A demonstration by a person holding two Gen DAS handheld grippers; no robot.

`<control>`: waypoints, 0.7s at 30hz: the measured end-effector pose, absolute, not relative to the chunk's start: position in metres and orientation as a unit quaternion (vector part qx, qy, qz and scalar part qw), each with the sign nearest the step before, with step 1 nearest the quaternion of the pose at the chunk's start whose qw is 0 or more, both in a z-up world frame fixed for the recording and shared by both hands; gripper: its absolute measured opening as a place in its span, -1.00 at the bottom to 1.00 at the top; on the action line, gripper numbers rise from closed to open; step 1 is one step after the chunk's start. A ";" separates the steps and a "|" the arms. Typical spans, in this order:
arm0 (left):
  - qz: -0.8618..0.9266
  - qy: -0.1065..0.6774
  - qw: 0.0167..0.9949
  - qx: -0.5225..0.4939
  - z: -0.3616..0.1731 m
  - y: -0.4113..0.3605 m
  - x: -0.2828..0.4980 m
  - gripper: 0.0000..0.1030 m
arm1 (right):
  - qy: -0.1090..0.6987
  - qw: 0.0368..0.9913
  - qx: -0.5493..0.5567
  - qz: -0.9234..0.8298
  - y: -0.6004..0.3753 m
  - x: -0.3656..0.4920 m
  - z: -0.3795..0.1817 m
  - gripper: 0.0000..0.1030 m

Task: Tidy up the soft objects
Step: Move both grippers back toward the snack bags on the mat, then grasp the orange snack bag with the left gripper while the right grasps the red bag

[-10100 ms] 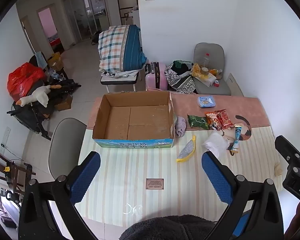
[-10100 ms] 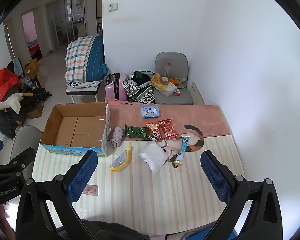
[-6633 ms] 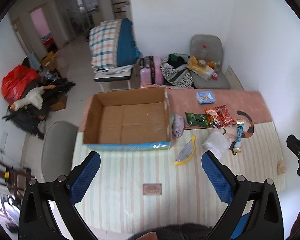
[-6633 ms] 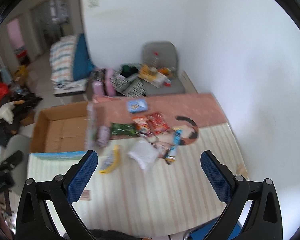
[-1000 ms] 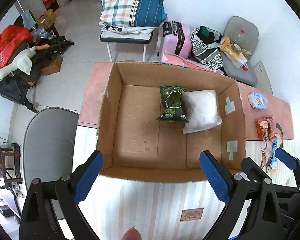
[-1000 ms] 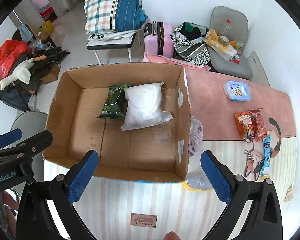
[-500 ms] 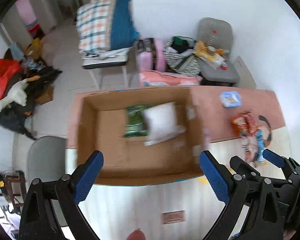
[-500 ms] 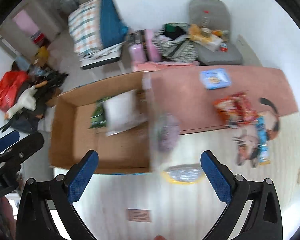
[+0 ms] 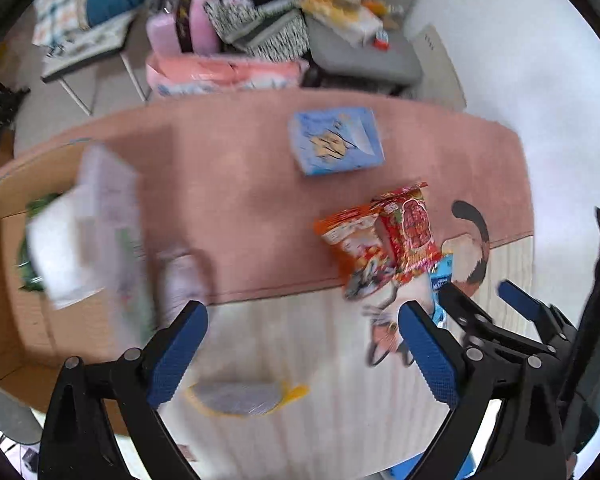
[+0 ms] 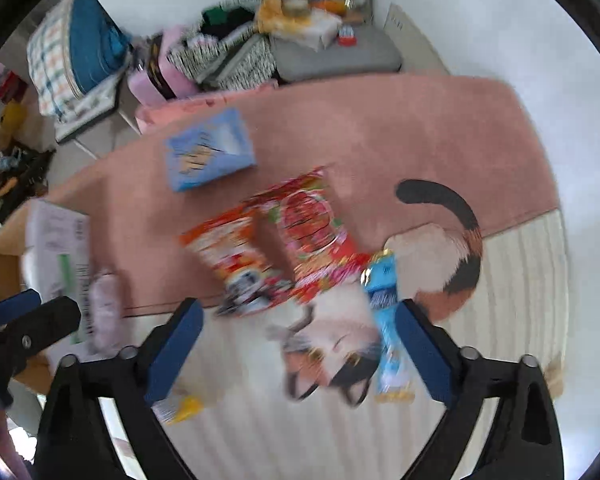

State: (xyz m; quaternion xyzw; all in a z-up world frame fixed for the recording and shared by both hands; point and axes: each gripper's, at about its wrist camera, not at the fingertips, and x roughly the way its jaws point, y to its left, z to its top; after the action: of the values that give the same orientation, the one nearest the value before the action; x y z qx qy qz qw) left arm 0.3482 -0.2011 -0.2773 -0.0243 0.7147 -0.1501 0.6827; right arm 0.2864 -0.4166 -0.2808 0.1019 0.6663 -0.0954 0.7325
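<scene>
Right wrist view: right gripper (image 10: 296, 344) jaws spread wide, empty, aimed over red-orange snack packets (image 10: 284, 240) on pink mat (image 10: 400, 128), likely next pick. Left gripper (image 9: 302, 348) likewise released; cardboard box (image 9: 4, 264) at left held sorted bags.

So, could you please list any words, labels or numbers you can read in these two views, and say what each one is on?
None can be read.
Blue packet: printed design, motion-blurred.
Orange snack bag and red snack bag: print smeared, unreadable.
Blue tube packet: lettering blurred.
Cardboard box side panel: green and grey print, too blurred.
Small label on the table's near edge: too small and cut off.
</scene>
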 end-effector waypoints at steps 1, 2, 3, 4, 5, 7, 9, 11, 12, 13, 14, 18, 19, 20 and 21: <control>-0.148 0.723 0.674 -0.026 -0.288 -0.210 0.354 0.87 | 0.673 0.727 0.101 -0.091 -0.420 0.294 -0.293 0.68; -0.146 0.733 0.664 -0.027 -0.300 -0.221 0.361 0.87 | 0.681 0.720 0.101 -0.085 -0.425 0.303 -0.308 0.67; -0.141 0.738 0.659 -0.028 -0.308 -0.226 0.366 0.86 | 0.688 0.714 0.104 -0.079 -0.430 0.311 -0.321 0.67; -0.136 0.745 0.653 -0.031 -0.317 -0.233 0.371 0.86 | 0.693 0.709 0.102 -0.075 -0.432 0.318 -0.334 0.67; -0.129 0.749 0.650 -0.030 -0.324 -0.236 0.373 0.76 | 0.698 0.705 0.101 -0.072 -0.433 0.322 -0.344 0.67; -0.118 0.758 0.641 -0.031 -0.339 -0.241 0.379 0.74 | 0.713 0.690 0.113 -0.062 -0.440 0.330 -0.366 0.46; -0.114 0.769 0.628 -0.042 -0.353 -0.245 0.383 0.74 | 0.727 0.672 0.127 -0.054 -0.448 0.334 -0.384 0.21; -0.114 0.777 0.617 -0.051 -0.364 -0.249 0.384 0.74 | 0.725 0.675 0.125 -0.057 -0.457 0.332 -0.389 0.16; -0.116 0.779 0.614 -0.052 -0.369 -0.253 0.383 0.74 | 0.724 0.676 0.127 -0.060 -0.461 0.330 -0.388 0.12; -0.117 0.782 0.610 -0.052 -0.373 -0.258 0.382 0.74 | 0.725 0.674 0.123 -0.070 -0.467 0.327 -0.388 0.08; -0.120 0.785 0.606 -0.054 -0.377 -0.263 0.381 0.74 | 0.727 0.671 0.117 -0.082 -0.473 0.324 -0.387 0.06; -0.130 0.801 0.582 -0.053 -0.398 -0.286 0.378 0.74 | 0.731 0.666 0.130 -0.079 -0.491 0.318 -0.389 0.05; -0.129 0.804 0.578 -0.050 -0.403 -0.292 0.379 0.74 | 0.732 0.664 0.133 -0.073 -0.494 0.318 -0.390 0.08; -0.126 0.807 0.574 -0.046 -0.410 -0.297 0.378 0.74 | 0.735 0.661 0.133 -0.065 -0.496 0.319 -0.392 0.10; -0.123 0.810 0.572 -0.042 -0.414 -0.301 0.379 0.74 | 0.737 0.660 0.131 -0.062 -0.498 0.320 -0.394 0.13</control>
State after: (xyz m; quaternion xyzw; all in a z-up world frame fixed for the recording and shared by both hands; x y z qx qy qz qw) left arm 0.3790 -0.3011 -0.4136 -0.0417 0.8098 -0.1229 0.5722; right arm 0.3203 -0.4975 -0.3939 0.1306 0.7371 -0.0623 0.6601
